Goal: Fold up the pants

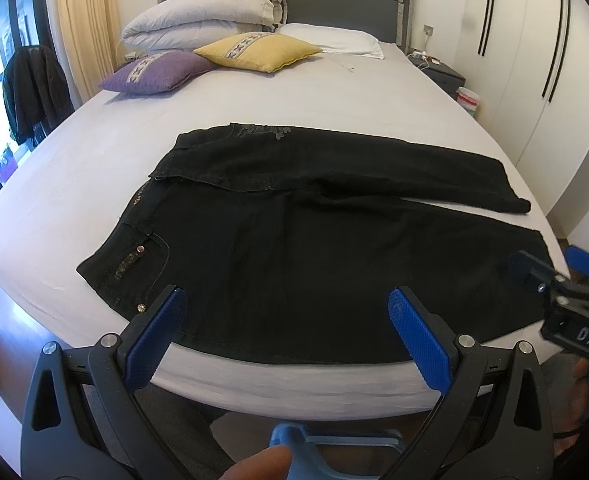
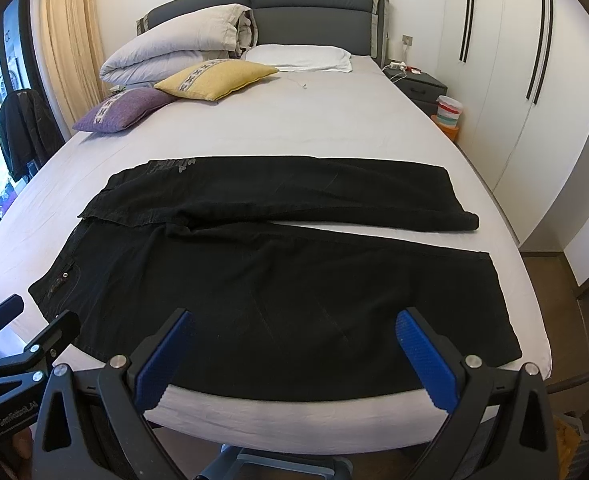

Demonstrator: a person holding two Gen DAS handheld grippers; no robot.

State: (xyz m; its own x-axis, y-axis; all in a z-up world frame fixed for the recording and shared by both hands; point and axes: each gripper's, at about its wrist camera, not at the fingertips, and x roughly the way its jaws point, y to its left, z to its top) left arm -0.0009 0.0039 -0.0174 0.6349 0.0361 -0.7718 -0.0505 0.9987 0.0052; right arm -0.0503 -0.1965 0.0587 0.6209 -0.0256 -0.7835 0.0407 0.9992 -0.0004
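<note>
Black pants (image 1: pixel 294 248) lie spread flat across the foot of the bed (image 1: pixel 334 92), waistband to the left, the two legs running right with a strip of sheet between them. They also show in the right wrist view (image 2: pixel 278 280). My left gripper (image 1: pixel 286 300) is open and empty, held above the near leg close to the waistband side. My right gripper (image 2: pixel 294 322) is open and empty above the near leg, further right. The right gripper's body shows at the right edge of the left wrist view (image 1: pixel 566 292). The left gripper's body shows at the lower left of the right wrist view (image 2: pixel 22 344).
A folded duvet (image 1: pixel 202 12), a white pillow (image 1: pixel 330 40), a yellow cushion (image 1: pixel 258 52) and a purple cushion (image 1: pixel 158 72) lie at the head of the bed. A nightstand (image 2: pixel 418 84) and wardrobe (image 2: pixel 534 80) stand right. A dark jacket (image 1: pixel 34 88) hangs left by the window.
</note>
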